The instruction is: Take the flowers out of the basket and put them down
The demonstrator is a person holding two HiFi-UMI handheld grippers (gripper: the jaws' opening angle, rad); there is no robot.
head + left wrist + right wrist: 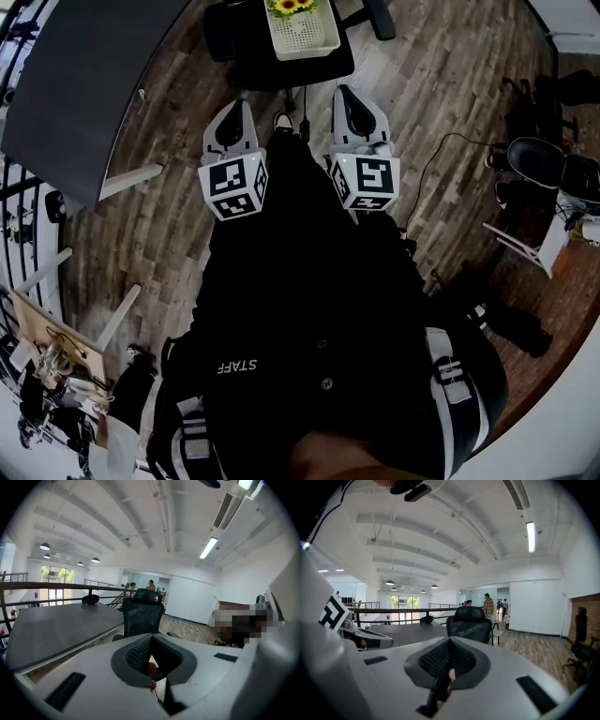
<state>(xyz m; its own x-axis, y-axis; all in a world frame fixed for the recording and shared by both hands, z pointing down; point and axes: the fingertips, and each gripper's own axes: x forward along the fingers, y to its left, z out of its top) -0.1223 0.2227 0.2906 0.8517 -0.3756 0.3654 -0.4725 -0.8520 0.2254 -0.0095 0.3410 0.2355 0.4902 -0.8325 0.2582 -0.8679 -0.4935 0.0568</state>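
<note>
White perforated plastic basket (302, 36) sits at the top edge of the head view, on the seat of a black office chair (281, 67), with the yellow artificial sunflowers (292, 7) still lying in it, so nothing is taken out yet. Same view: left gripper (235, 106) and right gripper (349, 92) are held side by side in front of the person's black jacket over the wood plank floor (450, 84), both pointing at the basket but short of it, touching nothing. A dark grey counter (84, 84) is off to the left, likely the put-down spot, though that's a guess. In the left gripper view the fingers of the left gripper meet in a closed V with nothing between them; the chair's mesh back and the grey counter edge show beyond, and no basket or flowers are in frame. In the right gripper view the fingers are likewise pressed together and empty; the chair back is straight ahead, and again no basket is visible. The step reads as the approach, before any grasp. The next move calls for tipping a gripper down toward the basket, opening its fingers, and closing on the stems or a flower head, perhaps with the other gripper steadying the light basket so it doesn't lift or slide on the seat.
</note>
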